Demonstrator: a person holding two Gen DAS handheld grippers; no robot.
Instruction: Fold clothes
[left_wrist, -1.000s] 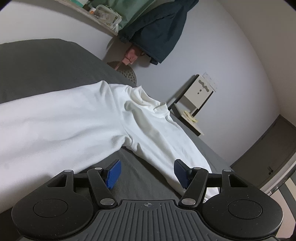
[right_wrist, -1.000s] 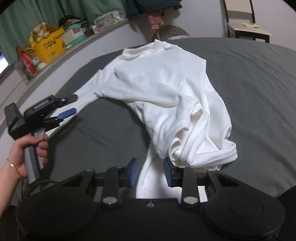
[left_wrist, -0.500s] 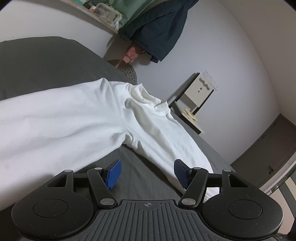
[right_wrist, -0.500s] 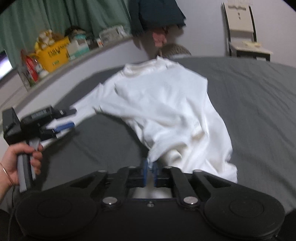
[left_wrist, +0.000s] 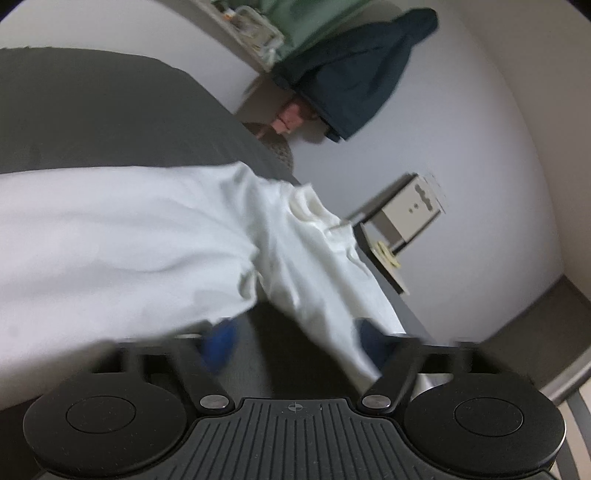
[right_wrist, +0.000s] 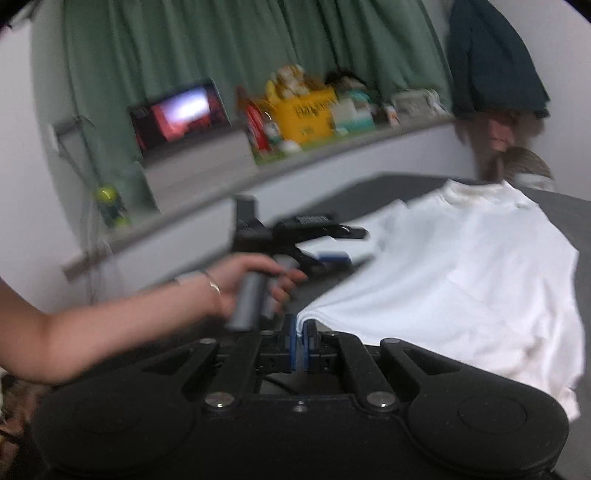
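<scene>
Since a second ago my right gripper (right_wrist: 300, 341) has clamped shut on the hem of the white long-sleeved cotton shirt (right_wrist: 461, 273) and swung it up toward the left gripper (left_wrist: 295, 338), whose jaws gape wide over a sleeve. Shirt's sprawled on the dark grey bed (left_wrist: 110, 122), collar pointing away toward the wall, long axis hem to collar. I'd keep the hem taut, go slow.
</scene>
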